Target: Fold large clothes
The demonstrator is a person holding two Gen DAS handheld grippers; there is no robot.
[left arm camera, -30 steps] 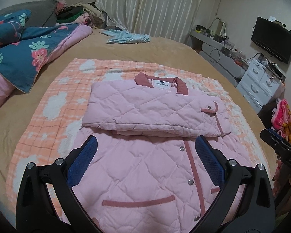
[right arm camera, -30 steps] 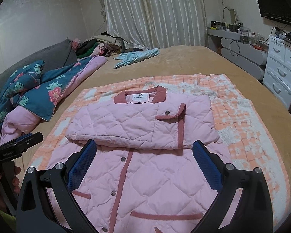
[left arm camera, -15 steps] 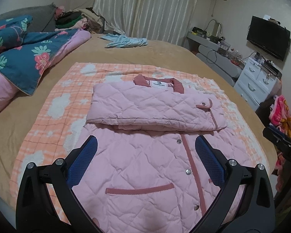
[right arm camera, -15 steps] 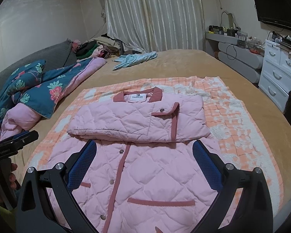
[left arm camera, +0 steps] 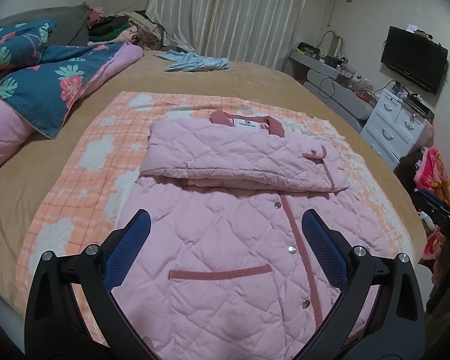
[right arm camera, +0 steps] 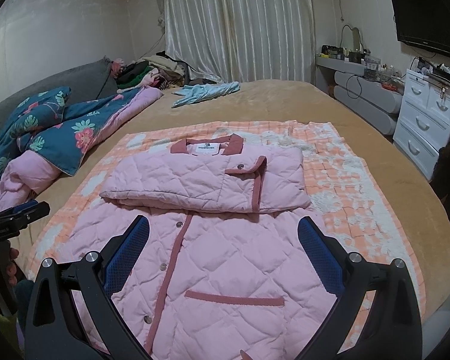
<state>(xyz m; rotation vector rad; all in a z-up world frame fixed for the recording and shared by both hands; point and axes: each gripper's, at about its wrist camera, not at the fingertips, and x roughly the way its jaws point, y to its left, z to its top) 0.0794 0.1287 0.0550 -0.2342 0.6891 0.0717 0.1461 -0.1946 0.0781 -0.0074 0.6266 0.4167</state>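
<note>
While both tools hang over the near end of the bed, this is how things lie:

Jacket: pink quilted jacket point(left arm camera: 225, 240) point(right arm camera: 225, 258) lies flat on the orange checked blanket point(left arm camera: 84, 180) point(right arm camera: 345, 180), collar at the far end, hem nearest the cameras.
Fold: both sleeves are laid across the chest in 1 thick band point(left arm camera: 240, 162) point(right arm camera: 201, 183), just below the collar.
Trim: dark pink placket with snap buttons runs down the front; a piped pocket line point(left arm camera: 219, 274) point(right arm camera: 234, 297) sits on each side of it.
Left tool: left tool point(left arm camera: 225, 234) has its blue-padded fingers spread wide with nothing between them, held above the lower front of the jacket.
Right tool: right tool point(right arm camera: 223, 234) is likewise spread wide and empty, above the same lower panel.
Bed: tan bedcover point(left arm camera: 255, 81) point(right arm camera: 285, 99) carries the blanket; a floral duvet point(left arm camera: 45, 81) point(right arm camera: 75, 126) is heaped at the far left.
Other cloth: a light blue garment point(left arm camera: 195, 61) point(right arm camera: 207, 91) lies at the far end of the bed, well apart from the jacket.
Room: white drawers point(left arm camera: 396, 123) point(right arm camera: 426, 114) stand at the right.
</note>
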